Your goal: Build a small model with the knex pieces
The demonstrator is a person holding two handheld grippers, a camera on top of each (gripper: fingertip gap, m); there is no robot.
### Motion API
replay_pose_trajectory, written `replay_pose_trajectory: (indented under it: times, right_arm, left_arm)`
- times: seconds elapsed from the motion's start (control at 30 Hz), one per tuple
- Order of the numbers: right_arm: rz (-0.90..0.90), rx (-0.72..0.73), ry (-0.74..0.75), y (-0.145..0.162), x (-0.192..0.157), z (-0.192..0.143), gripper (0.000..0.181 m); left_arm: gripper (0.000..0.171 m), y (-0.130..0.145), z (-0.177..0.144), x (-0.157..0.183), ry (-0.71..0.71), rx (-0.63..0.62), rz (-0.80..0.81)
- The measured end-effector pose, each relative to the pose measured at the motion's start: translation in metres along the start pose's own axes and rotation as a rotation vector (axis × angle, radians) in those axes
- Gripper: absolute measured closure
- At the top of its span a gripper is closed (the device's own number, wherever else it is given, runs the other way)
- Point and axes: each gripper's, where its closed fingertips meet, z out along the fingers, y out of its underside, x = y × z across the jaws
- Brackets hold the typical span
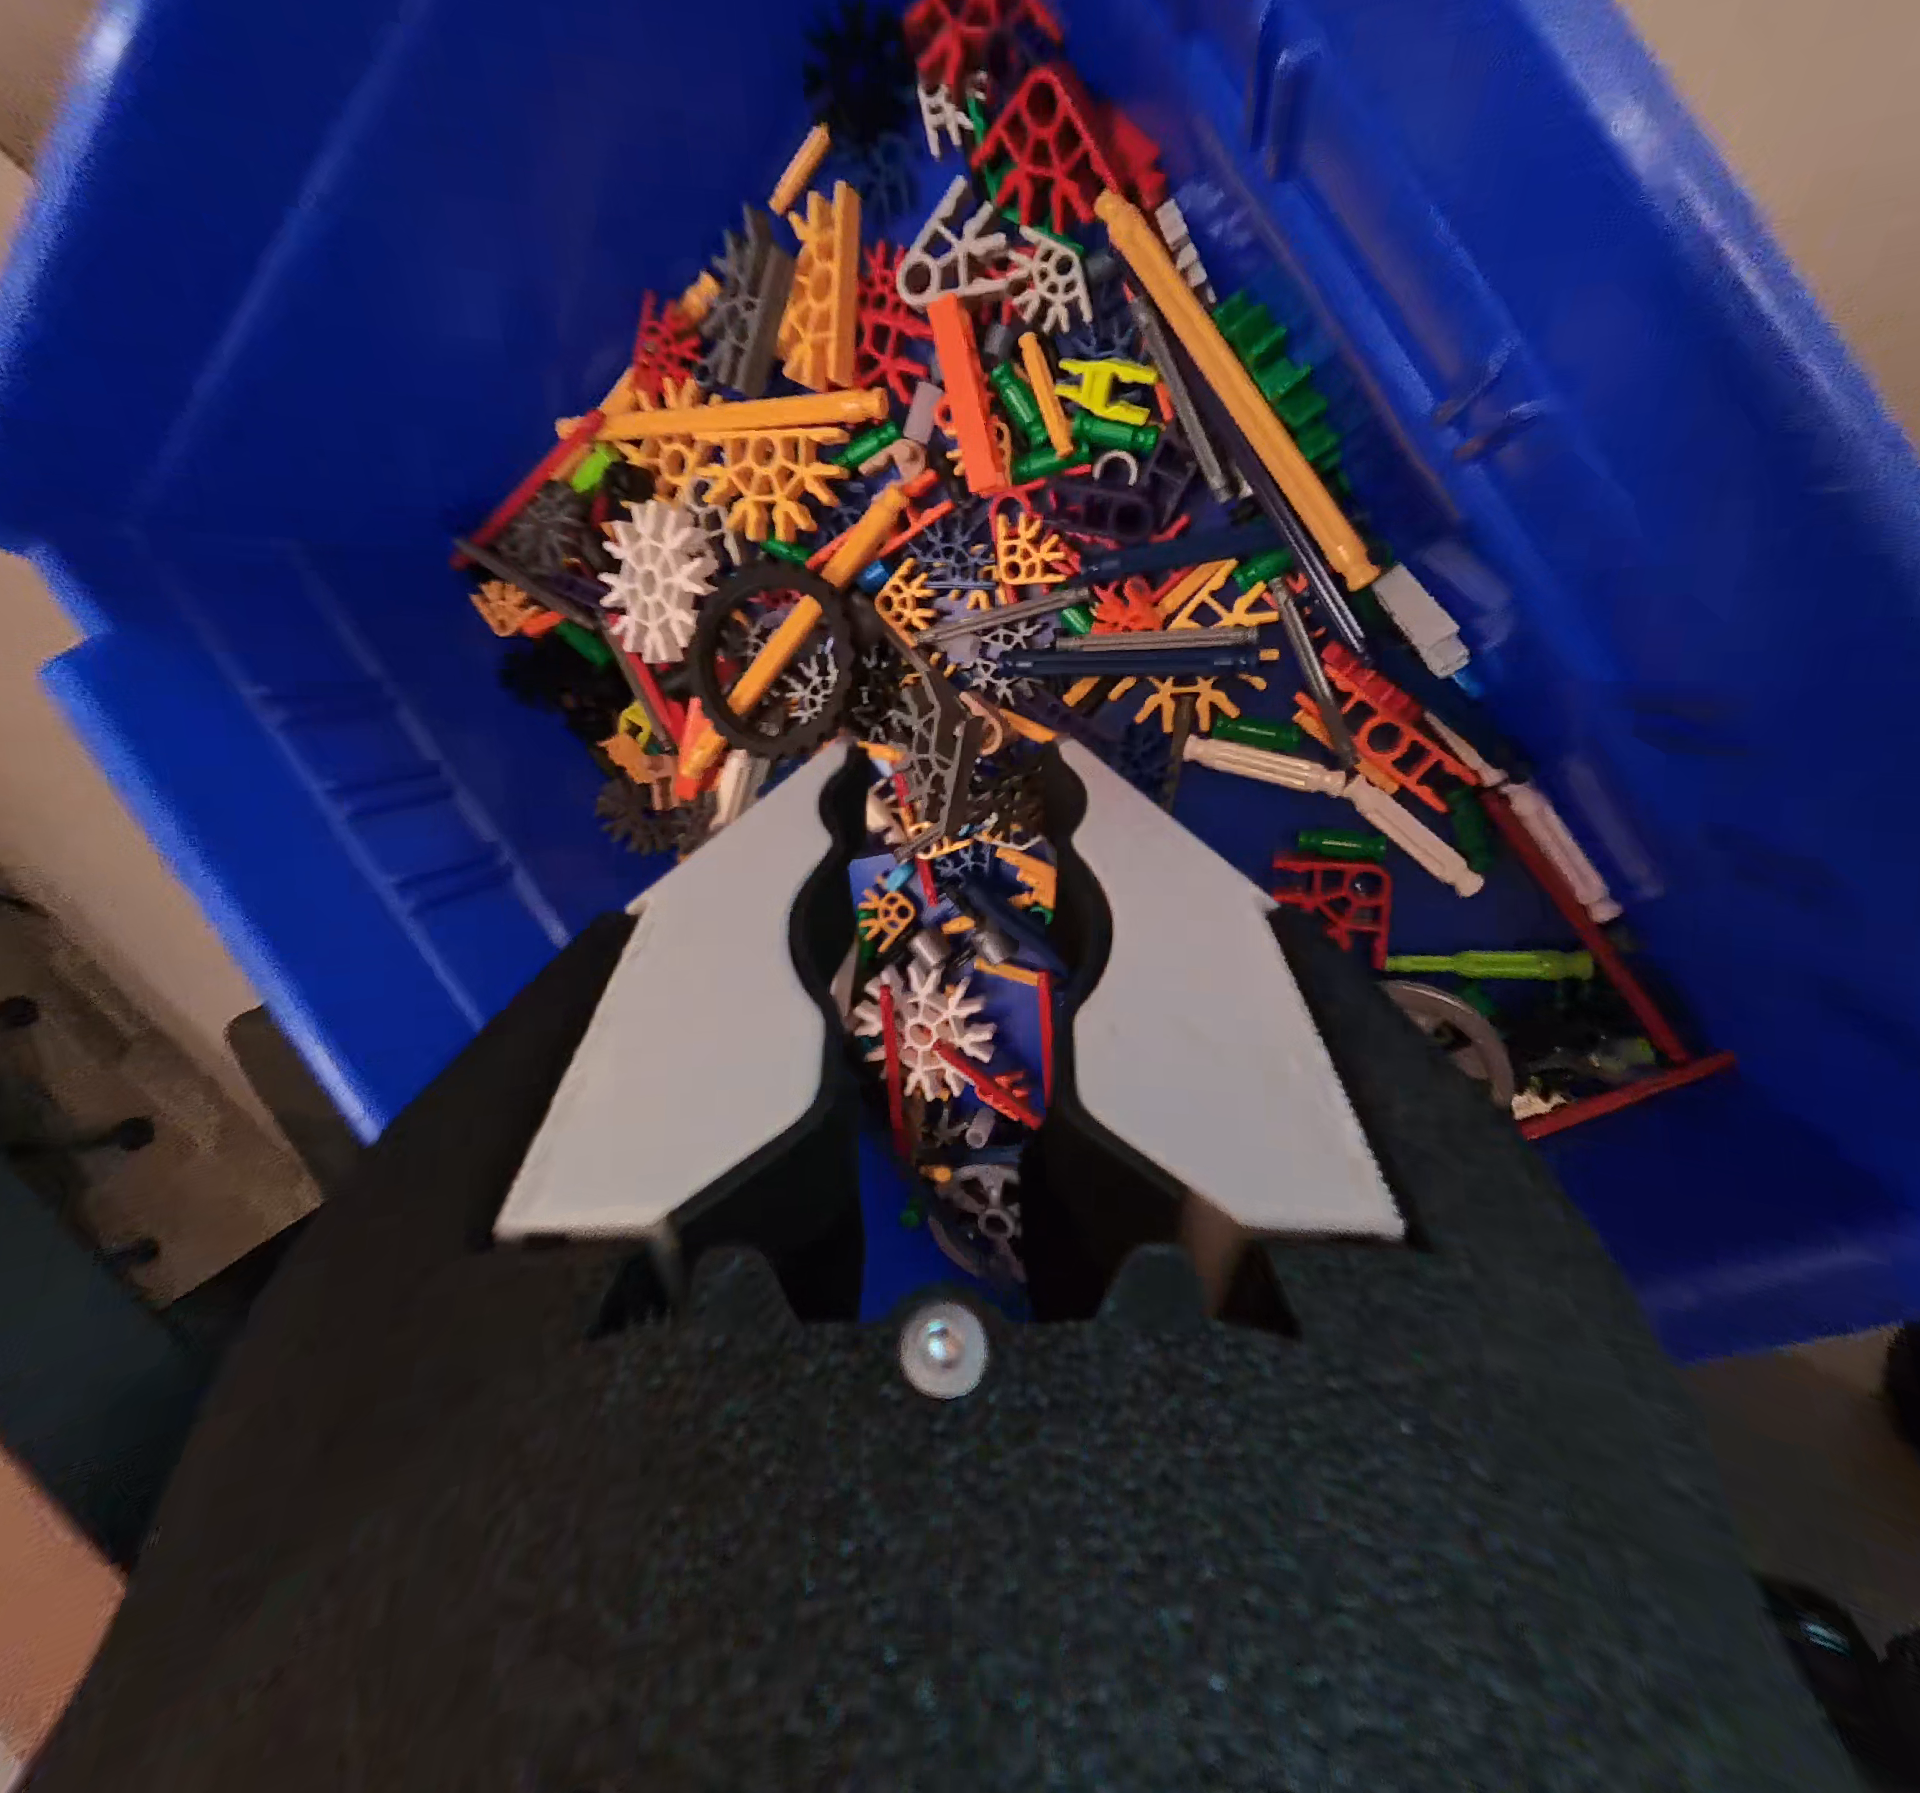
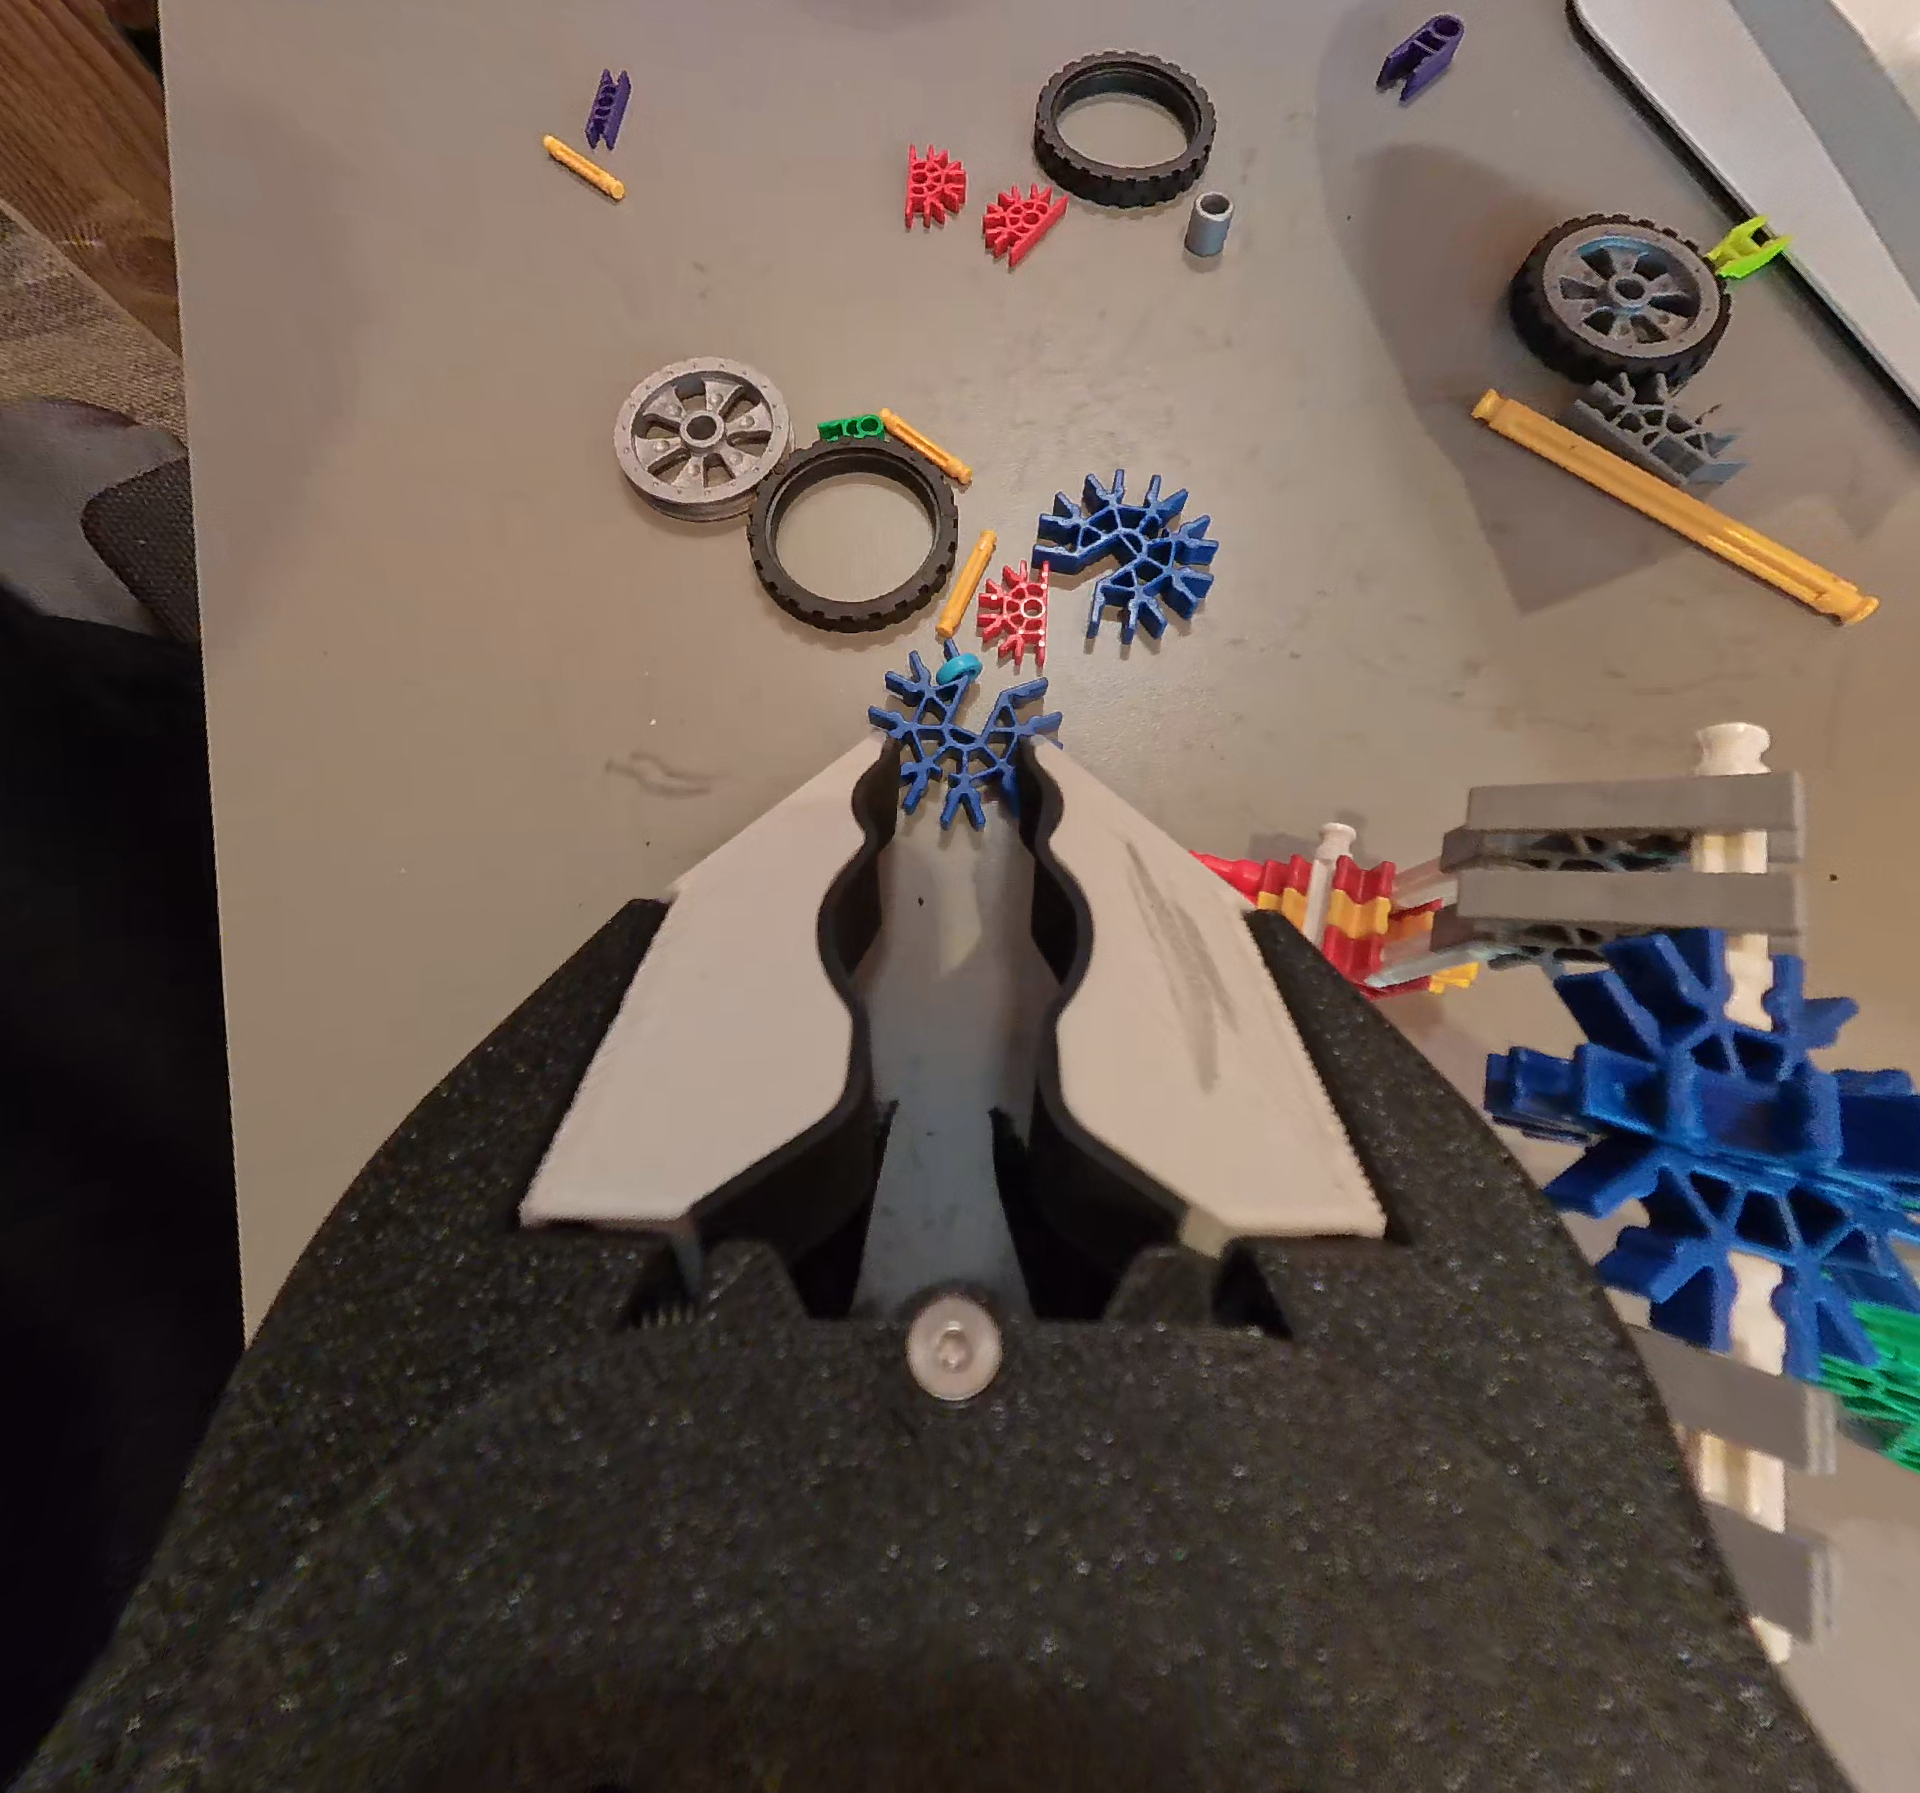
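Note:
In the left wrist view, my left gripper (image 1: 951,756) hangs inside a blue plastic bin (image 1: 364,289) over a heap of coloured construction-toy rods and connectors (image 1: 935,496). Its jaws stand partly apart, with a dark grey fan-shaped connector (image 1: 938,756) between the tips and a small gap beside it. A black tyre ring (image 1: 774,663) lies just left of the tips. In the right wrist view, my right gripper (image 2: 958,767) is shut on a blue snowflake connector (image 2: 961,741) just above the grey table (image 2: 416,704). A small teal ring (image 2: 958,669) sits at the connector's far edge.
Loose on the table are a second blue connector (image 2: 1132,554), red connectors (image 2: 1016,609), two black tyre rings (image 2: 854,548), a grey wheel hub (image 2: 701,439), a tyred wheel (image 2: 1621,299) and a long yellow rod (image 2: 1673,507). A part-built model (image 2: 1714,1099) stands at right. The grey wheel hub (image 2: 701,439) lies some 9 cm from my right tips, 30 cm from my left tips.

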Motion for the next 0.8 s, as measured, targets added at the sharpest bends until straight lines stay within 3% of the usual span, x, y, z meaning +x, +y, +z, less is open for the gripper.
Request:
replay_pose_trajectory:
  times: [0.13,0.37,0.63,0.8]
  right_arm:
    - [0.002,0.0,0.001,0.0,0.0,0.0,0.159]
    - [0.0,0.001,0.001,0.0,0.0,0.0,0.159]
    - [-0.007,0.003,-0.001,0.0,-0.001,-0.001,0.158]
    - [-0.028,0.02,0.0,-0.002,-0.003,-0.002,0.156]
  left_arm:
    - [0.14,0.014,0.021,0.0,0.03,-0.078,0.004]
    - [0.155,0.018,0.034,-0.004,0.061,-0.07,-0.056]
    - [0.166,0.014,0.022,-0.008,0.061,-0.024,-0.099]
    - [0.166,-0.009,-0.011,-0.008,0.031,0.099,-0.119]
